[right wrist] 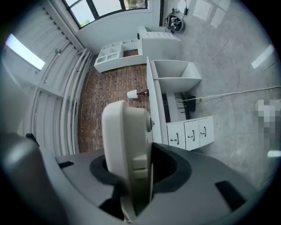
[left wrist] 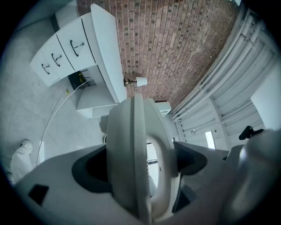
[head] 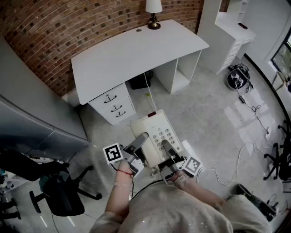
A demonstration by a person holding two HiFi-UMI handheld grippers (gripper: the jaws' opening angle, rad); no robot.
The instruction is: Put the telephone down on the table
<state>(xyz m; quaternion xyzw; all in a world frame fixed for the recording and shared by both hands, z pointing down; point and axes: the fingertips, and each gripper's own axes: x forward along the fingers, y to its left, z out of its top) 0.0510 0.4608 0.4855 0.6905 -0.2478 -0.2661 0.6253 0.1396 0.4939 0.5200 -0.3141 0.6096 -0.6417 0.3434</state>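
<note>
Left gripper (head: 143,138): clamped wide across the telephone (head: 157,129) on its handset side; its under jaw is hidden in the head view.
Right gripper (head: 166,145): clenched on the telephone's keypad-side edge.
Telephone: held in the air over the floor, with its near end covered by both grippers.
Table (head: 132,54): at 12 o'clock, apart from the telephone; broad white top with a lamp (head: 153,11) at the far edge.
Drawers (head: 113,107): 11 o'clock, near.
Chair (head: 59,191): 8 o'clock, partly cut off.
Cable (head: 227,175): 4 o'clock, on the floor.
</note>
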